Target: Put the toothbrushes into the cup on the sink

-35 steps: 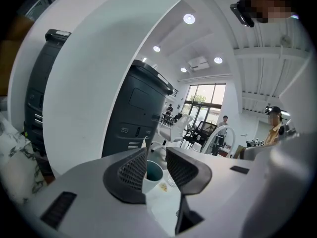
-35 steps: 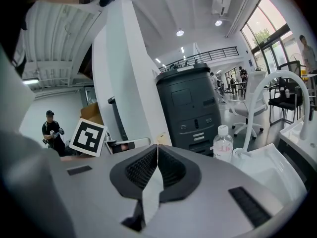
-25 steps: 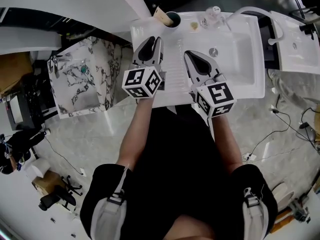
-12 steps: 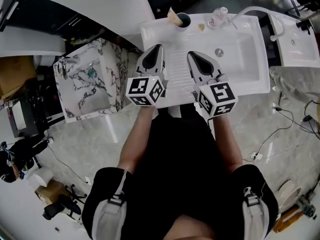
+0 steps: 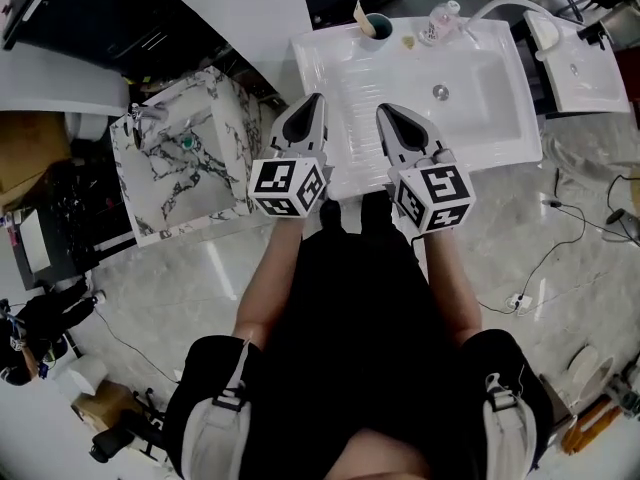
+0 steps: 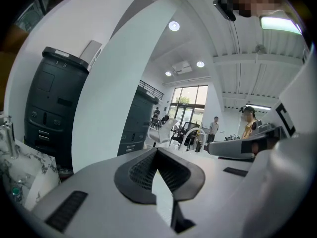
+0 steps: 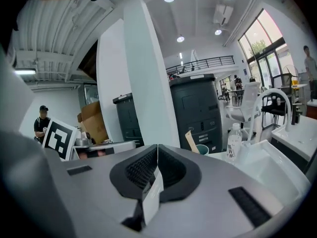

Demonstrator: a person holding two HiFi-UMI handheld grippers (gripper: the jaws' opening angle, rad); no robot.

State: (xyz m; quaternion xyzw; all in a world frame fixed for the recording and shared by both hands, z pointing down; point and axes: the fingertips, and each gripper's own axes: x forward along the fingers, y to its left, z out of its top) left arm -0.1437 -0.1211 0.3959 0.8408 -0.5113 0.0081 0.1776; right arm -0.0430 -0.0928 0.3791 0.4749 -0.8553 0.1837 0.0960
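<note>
- While the person in black clothing stands at the near edge of the white ceramic sink unit [image 5: 500, 148], both bare forearms reach forward, side by side. The left gripper [image 5: 314, 99] and the right gripper [image 5: 383, 110] point away from the body over the sink's near rim.
- On the left gripper the jaws are closed: the dark ribbed pads [image 6: 143, 170] meet at the tip with nothing clamped between them.
- On the right gripper the jaws are likewise closed, ribbed pads [image 7: 171, 168] pressed to each other and empty.
- Each gripper has a smooth pale grey plastic shell that tapers to a point. At the wrist end each carries a cube with black-and-white square markers [image 5: 288, 186].
- A dark teal round cup [image 5: 378, 26] stands at the far left corner of the sink top, well apart from both grippers.
- A flat tan stick [image 7: 190, 142] leans in the cup; whether it is a toothbrush cannot be made out.
- Near the cup stands a clear plastic bottle [image 7: 233, 142], beside a white curved faucet [image 7: 271, 100].
- The sink top has a ribbed draining board [image 5: 350, 83] on its left. A rectangular basin with a round metal drain [image 5: 440, 92] lies on its right.
- Left of the sink sits a white block with black marble veining [image 5: 185, 163].
- The floor [image 5: 560, 298] is glossy pale grey stone, with thin cables trailing on the right.
- The room is an open hall with white columns, tall dark cabinets [image 7: 195, 113], recessed ceiling lights and high windows. People stand far off.
</note>
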